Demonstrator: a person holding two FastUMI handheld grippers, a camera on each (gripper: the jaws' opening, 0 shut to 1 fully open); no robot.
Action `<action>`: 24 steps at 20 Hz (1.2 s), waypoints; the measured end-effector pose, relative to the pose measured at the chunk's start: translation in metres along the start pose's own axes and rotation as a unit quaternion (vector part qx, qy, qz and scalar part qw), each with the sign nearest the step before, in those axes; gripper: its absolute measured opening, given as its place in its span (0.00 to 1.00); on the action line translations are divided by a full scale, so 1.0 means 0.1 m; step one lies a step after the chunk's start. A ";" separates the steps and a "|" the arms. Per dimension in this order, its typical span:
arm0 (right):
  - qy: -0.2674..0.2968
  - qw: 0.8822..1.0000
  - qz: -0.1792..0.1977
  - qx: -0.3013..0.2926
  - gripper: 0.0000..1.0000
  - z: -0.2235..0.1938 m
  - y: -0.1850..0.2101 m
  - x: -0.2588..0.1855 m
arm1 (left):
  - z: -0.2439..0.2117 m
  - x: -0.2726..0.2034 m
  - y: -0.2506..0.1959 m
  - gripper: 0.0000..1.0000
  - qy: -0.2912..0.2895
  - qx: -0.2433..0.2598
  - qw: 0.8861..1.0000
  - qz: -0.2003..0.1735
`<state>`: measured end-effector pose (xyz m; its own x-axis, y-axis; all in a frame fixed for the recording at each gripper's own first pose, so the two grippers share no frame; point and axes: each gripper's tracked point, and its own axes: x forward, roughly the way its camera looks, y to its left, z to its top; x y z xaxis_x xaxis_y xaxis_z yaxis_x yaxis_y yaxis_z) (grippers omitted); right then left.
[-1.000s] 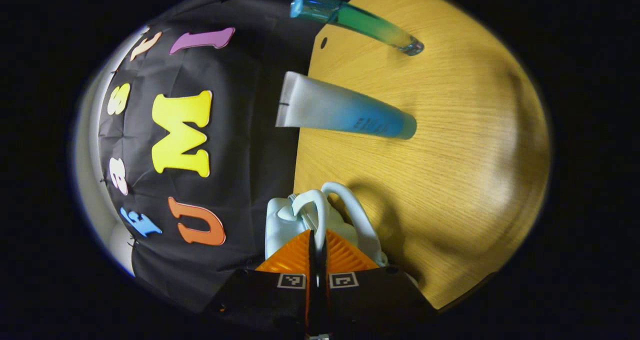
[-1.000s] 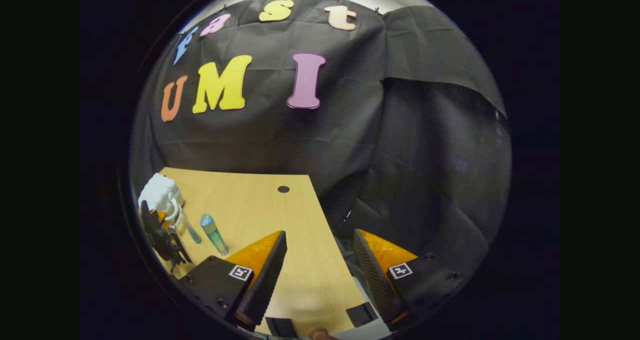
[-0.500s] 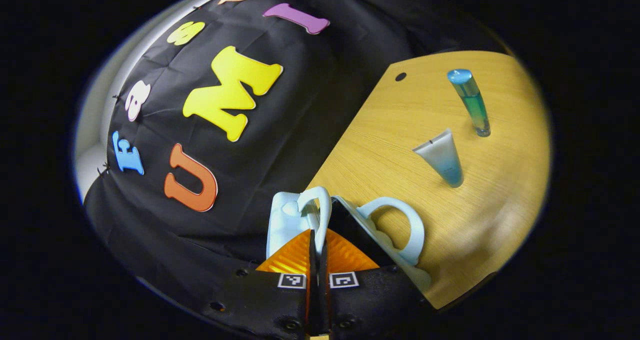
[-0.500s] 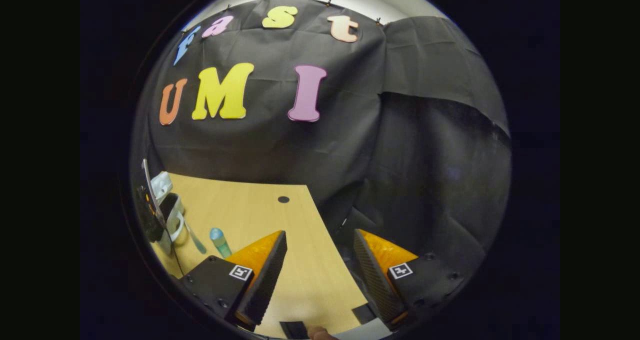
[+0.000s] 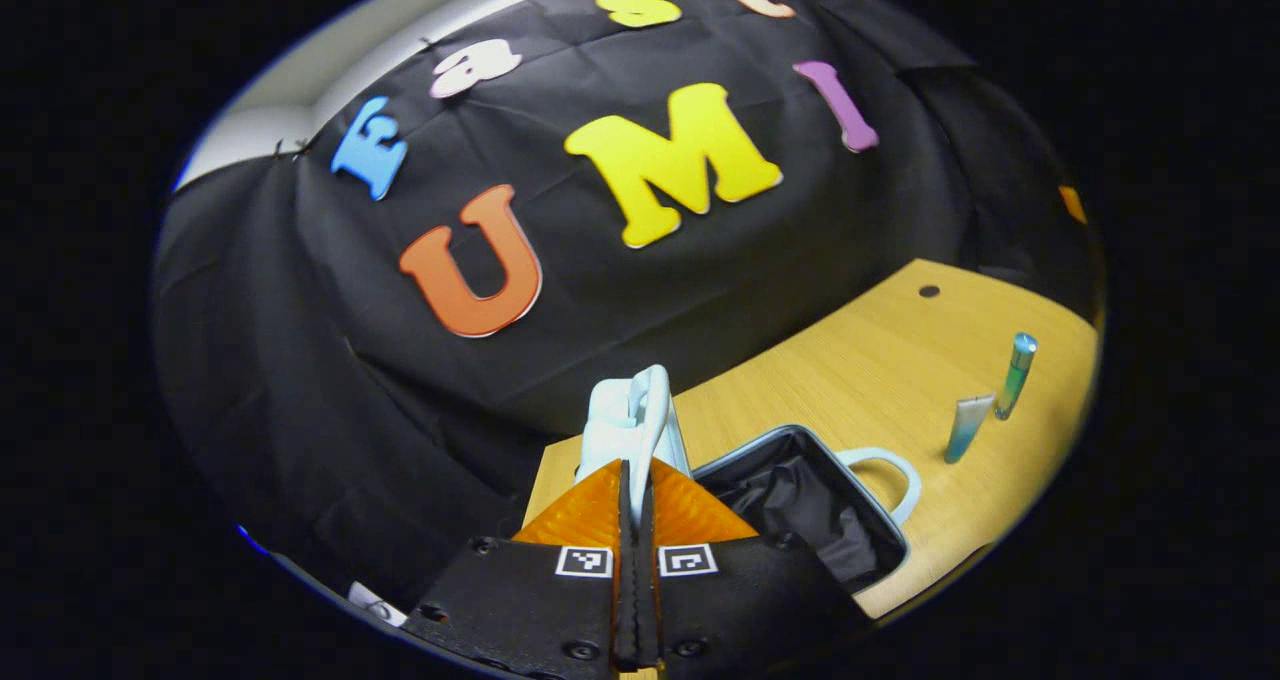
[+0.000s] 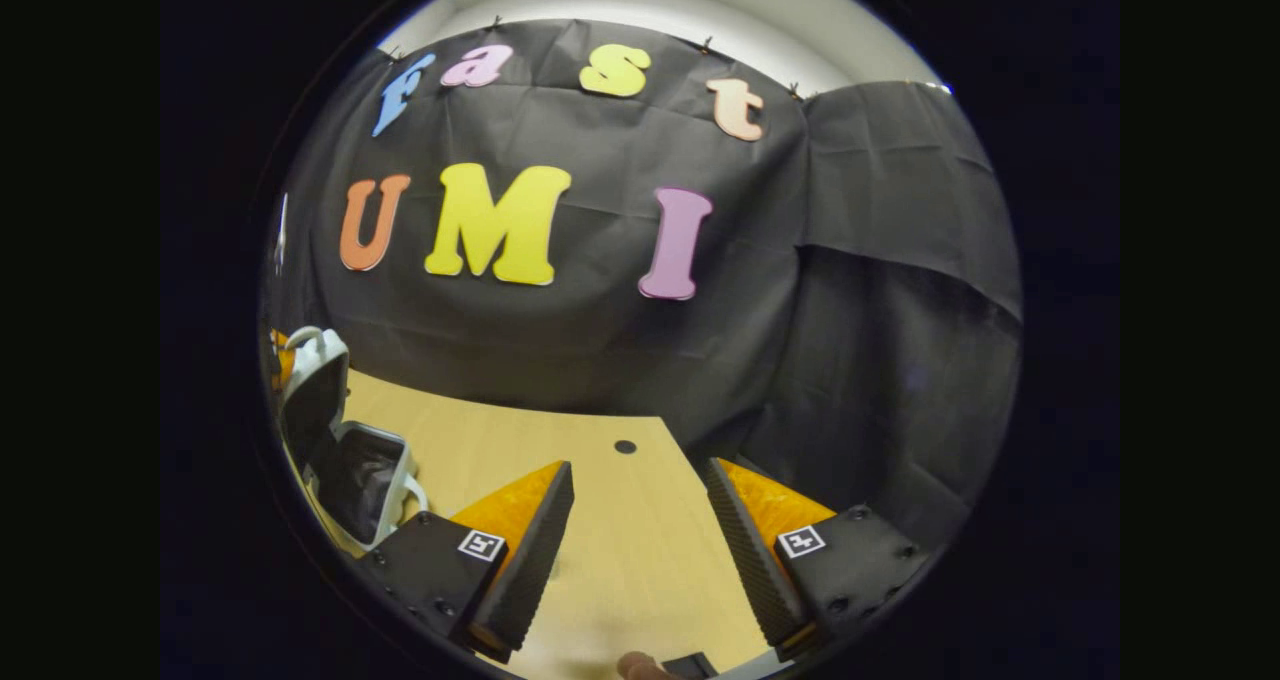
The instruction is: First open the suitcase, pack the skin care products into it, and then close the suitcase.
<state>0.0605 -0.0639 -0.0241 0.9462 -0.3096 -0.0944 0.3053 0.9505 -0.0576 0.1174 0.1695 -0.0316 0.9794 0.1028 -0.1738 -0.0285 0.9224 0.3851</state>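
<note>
A small pale suitcase [image 5: 880,545] lies open on the wooden table [image 5: 900,360], and its black lining shows inside. Its lid [image 5: 612,428] stands upright, held by its white handle [image 5: 655,400] in my shut left gripper [image 5: 634,472]. To the right of the case stand a white-and-blue tube [image 5: 967,427] and a green-blue bottle [image 5: 1015,375]. In the right gripper view the open suitcase [image 6: 398,470] sits at the far left with its lid [image 6: 312,390] raised. My right gripper [image 6: 640,545] hovers open over the table's right part with nothing between its fingers.
The black cloth wall closes off the table's back and right side. A small dark hole [image 6: 625,447] marks the tabletop near its back corner. Bare wood [image 6: 520,450] lies between the suitcase and my right gripper.
My left gripper has swung up and turned upright with the lid handle, so the suitcase went from barely parted to wide open. The right gripper stayed open and tilted slightly upward.
</note>
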 end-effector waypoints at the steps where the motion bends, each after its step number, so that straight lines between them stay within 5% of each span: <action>1: -0.001 1.000 0.007 -0.001 0.80 0.03 0.15 -0.02 | -0.08 -0.01 0.19 0.03 -0.007 -0.020 1.000 0.010; 8: -0.007 0.999 0.045 -0.010 0.81 0.13 0.94 -0.19 | -0.78 0.13 1.17 0.03 -0.015 -0.115 0.993 0.033; 12: -0.006 0.998 0.056 -0.031 0.80 0.14 1.20 -0.28 | -1.39 0.34 1.58 0.03 0.002 -0.207 0.978 0.033; 16: -0.001 0.997 0.062 -0.038 0.80 0.13 1.36 -0.37 | -2.36 0.61 1.73 0.03 0.084 -0.327 0.941 0.027; 21: 0.008 0.997 0.062 -0.050 0.80 0.06 1.41 -0.45 | -3.19 0.79 1.47 0.07 0.172 -0.450 0.876 0.016; 24: 0.010 0.997 0.058 -0.055 0.80 0.04 1.38 -0.47 | -3.55 0.88 1.43 0.16 0.218 -0.443 0.869 0.038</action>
<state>0.0581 0.0822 -0.0238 0.9718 -0.1992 -0.1265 0.1793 0.9718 -0.1533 0.1281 0.4423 -0.3138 0.8045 0.1287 -0.5798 -0.4215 0.8115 -0.4047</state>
